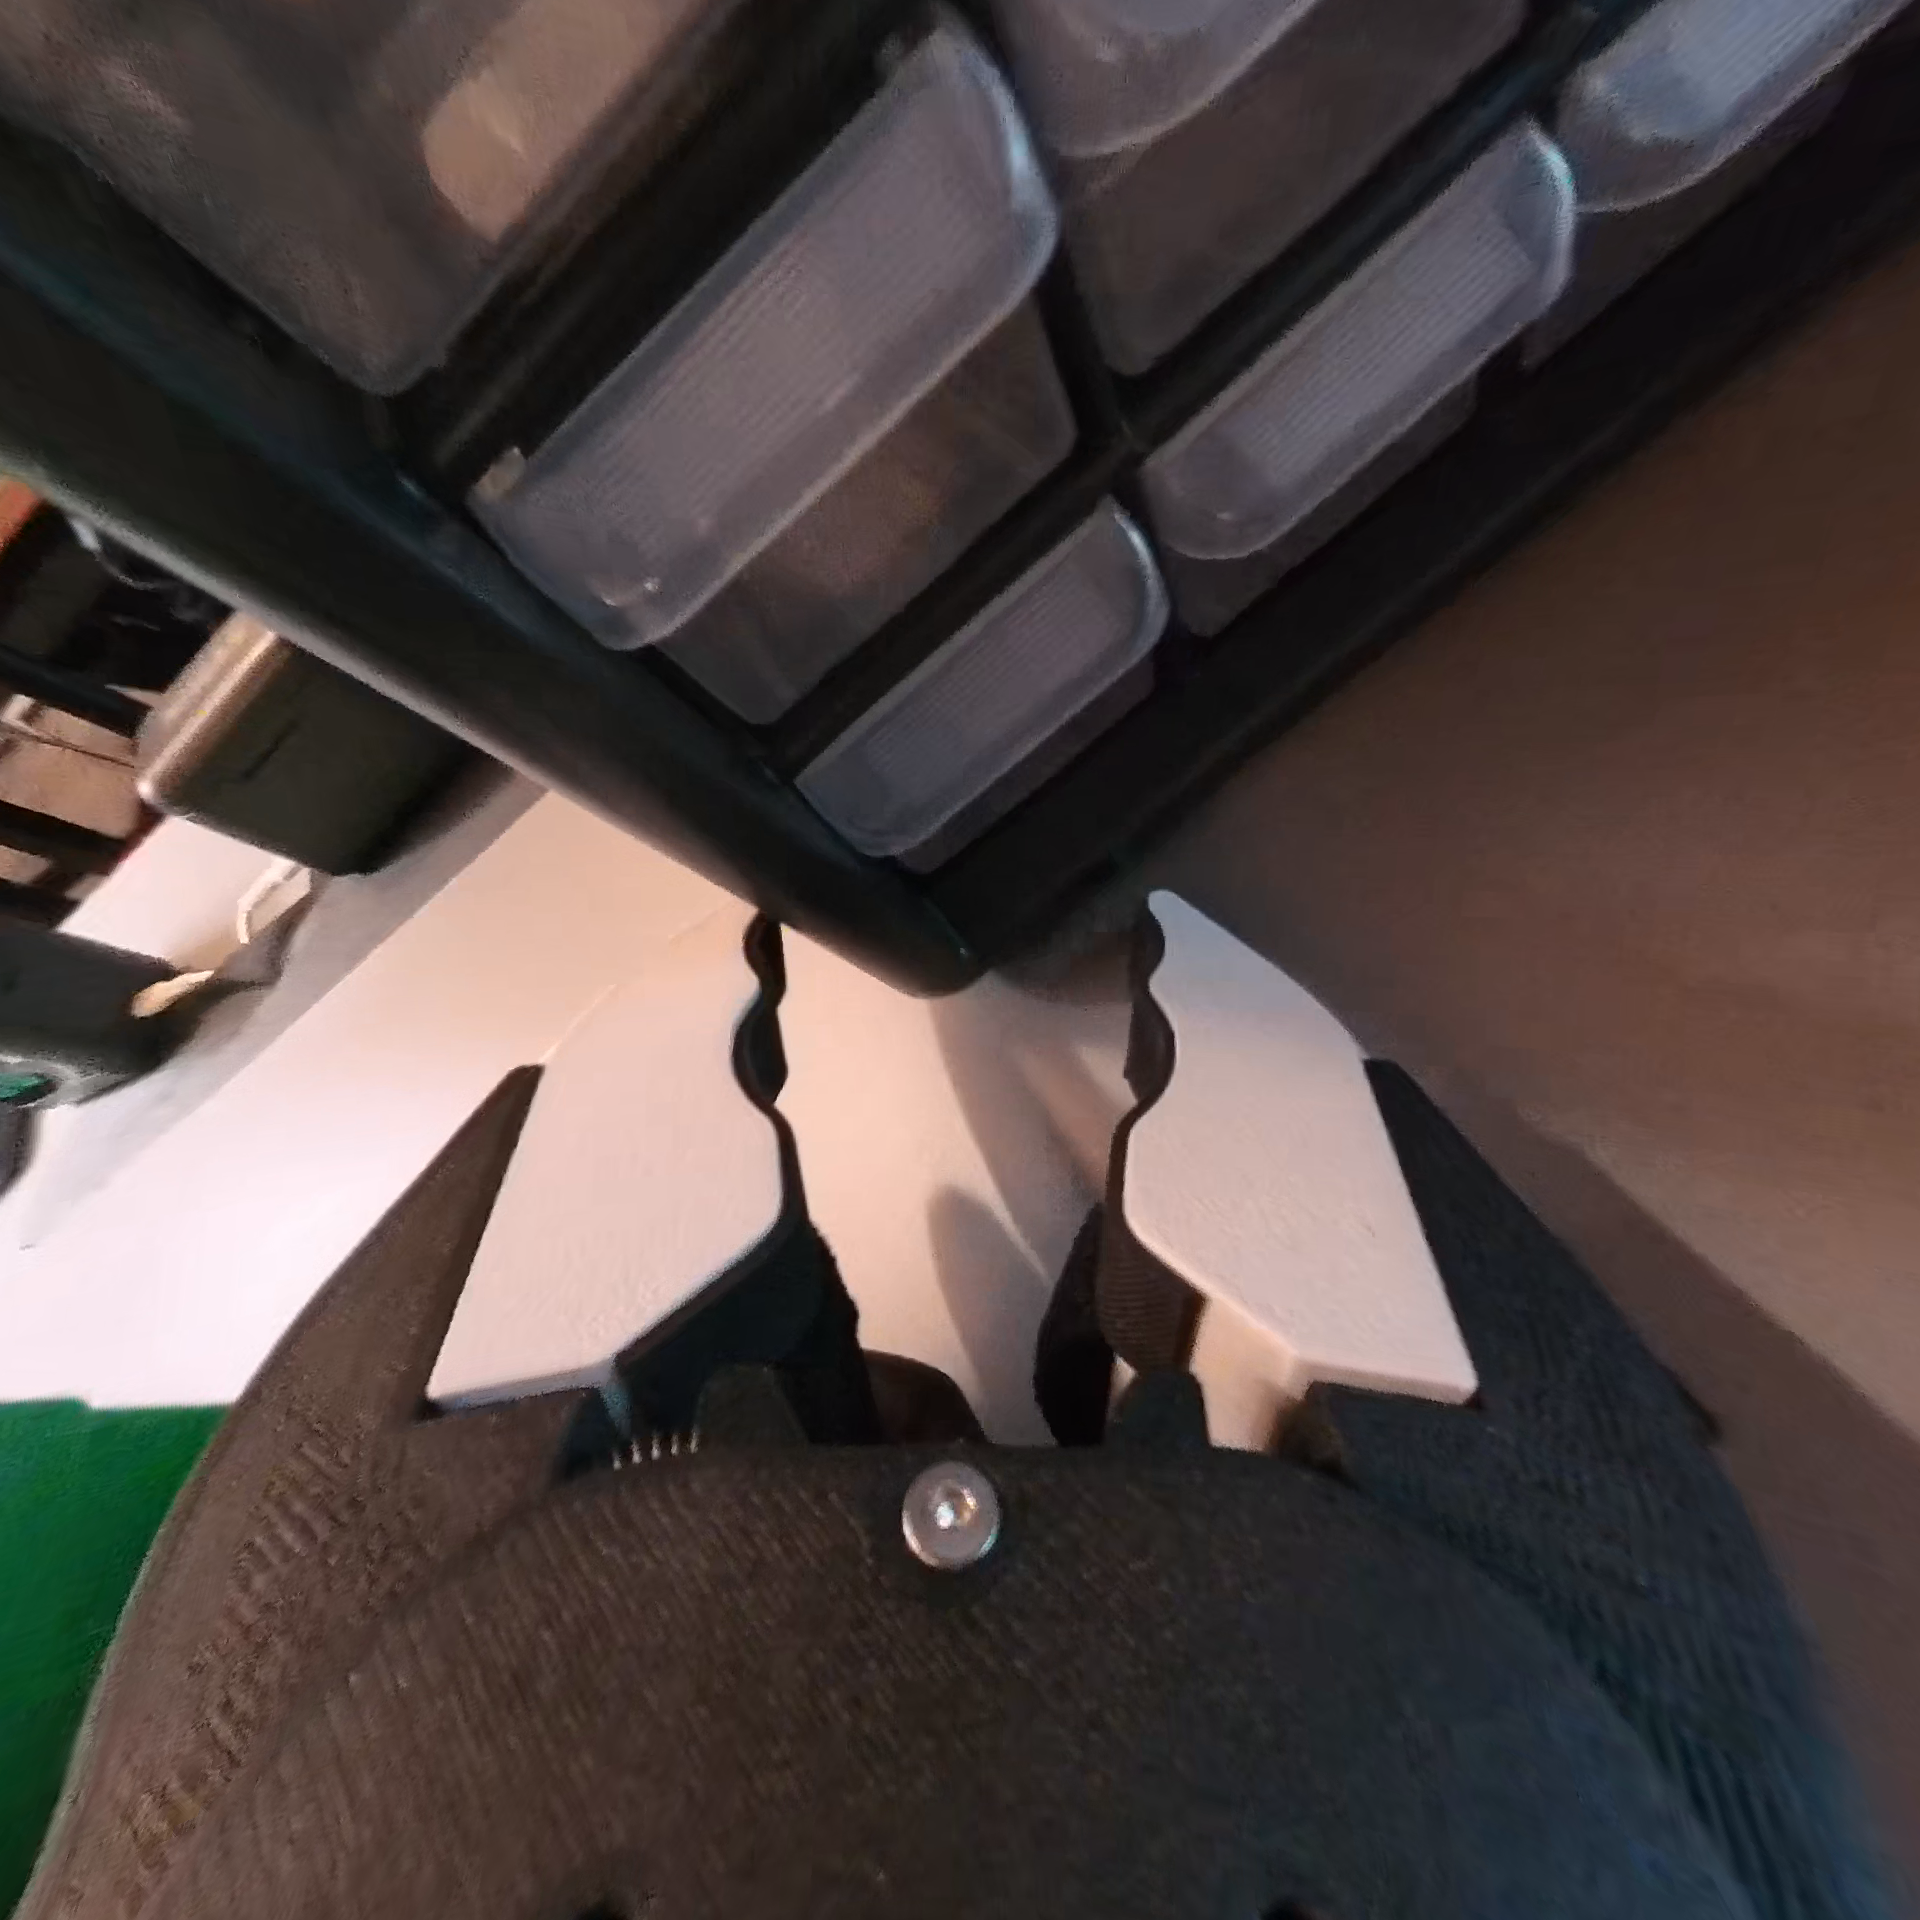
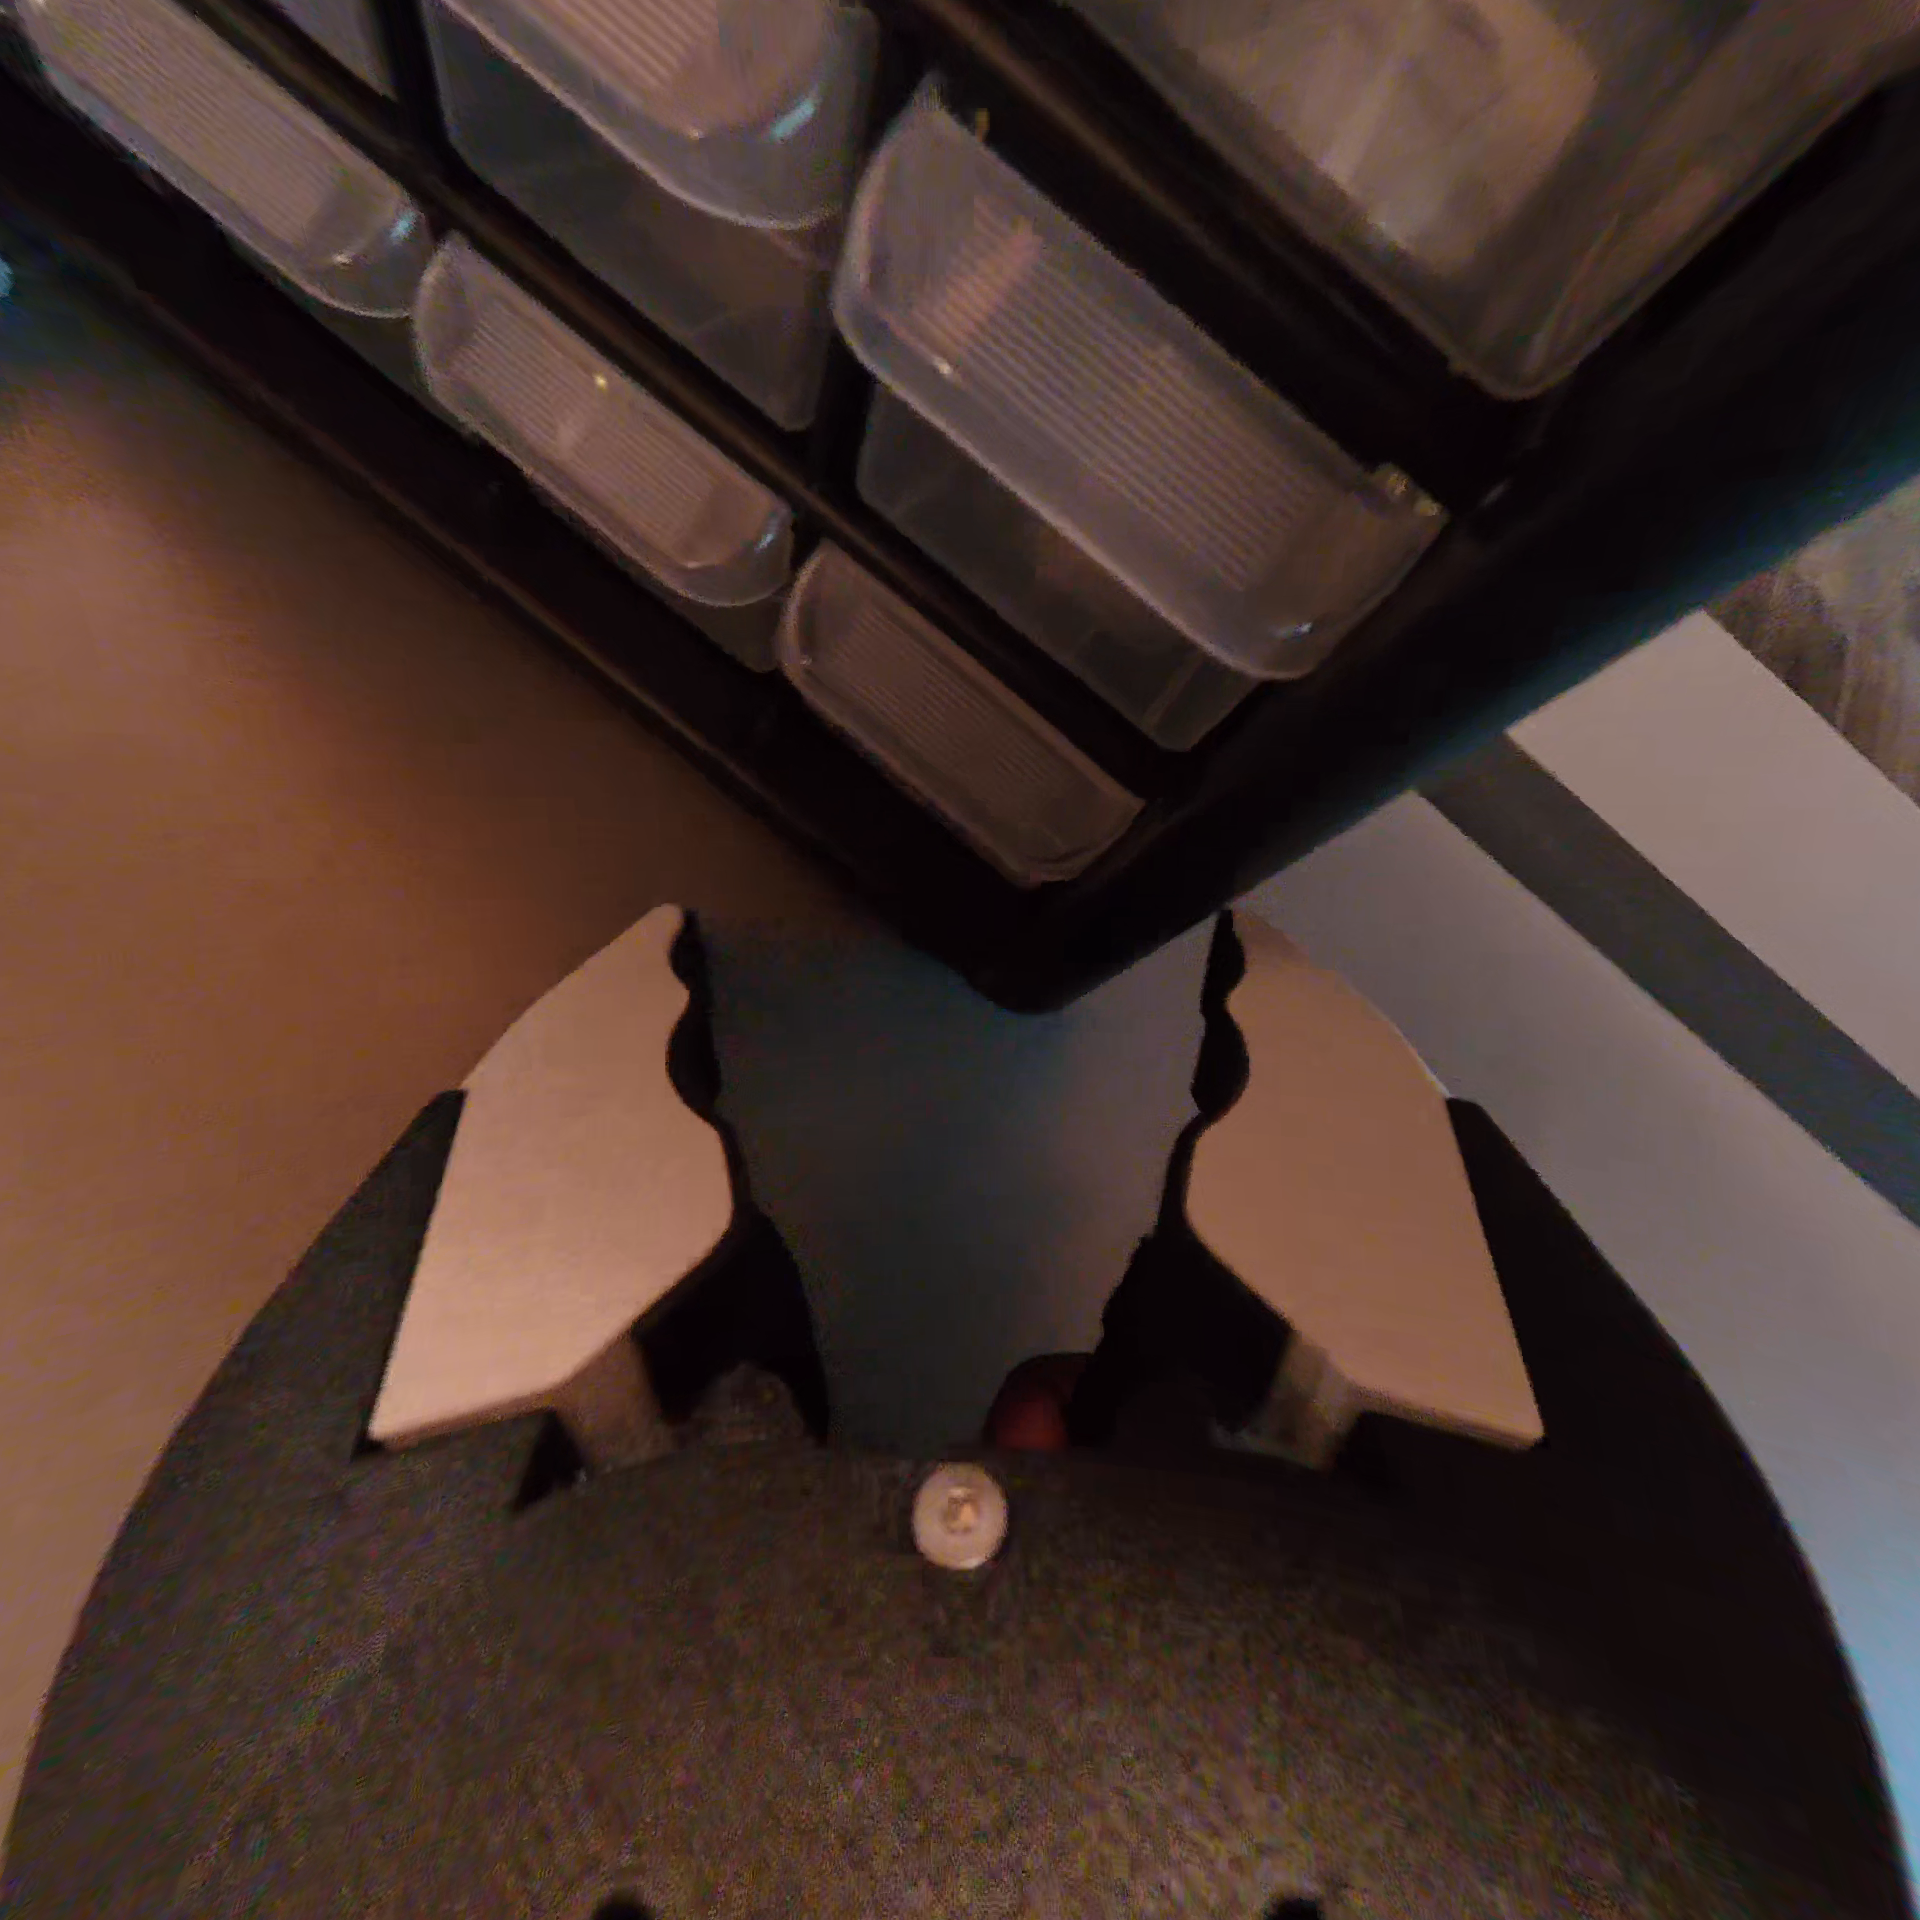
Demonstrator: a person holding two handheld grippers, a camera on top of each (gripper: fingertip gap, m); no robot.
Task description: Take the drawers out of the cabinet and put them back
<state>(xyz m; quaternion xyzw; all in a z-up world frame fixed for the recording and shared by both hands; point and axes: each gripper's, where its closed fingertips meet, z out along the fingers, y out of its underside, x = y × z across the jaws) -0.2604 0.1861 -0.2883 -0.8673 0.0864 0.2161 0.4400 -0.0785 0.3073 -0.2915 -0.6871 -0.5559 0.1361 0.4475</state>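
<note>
A black cabinet point(image 1: 665, 748) with clear plastic drawers fills the top of both wrist views. In the left wrist view I see its lower left corner, with a large drawer point(image 1: 790, 416) and a small drawer point(image 1: 987, 686) in their slots. My left gripper point(image 1: 956, 935) is open and empty, with the cabinet corner between its tips. The right wrist view shows the cabinet's point(image 2: 1507, 665) lower right corner, with a large drawer point(image 2: 1122, 447) and a small drawer point(image 2: 956, 717). My right gripper point(image 2: 954, 928) is open and empty, its tips either side of that corner.
The cabinet stands on a brown surface point(image 1: 1610, 831), which also shows in the right wrist view point(image 2: 260, 779). Left of it are a white surface point(image 1: 312, 1143), a dark box-like object point(image 1: 301, 769) and a green patch point(image 1: 83, 1507). A dark stripe point(image 2: 1683, 966) crosses a pale surface at right.
</note>
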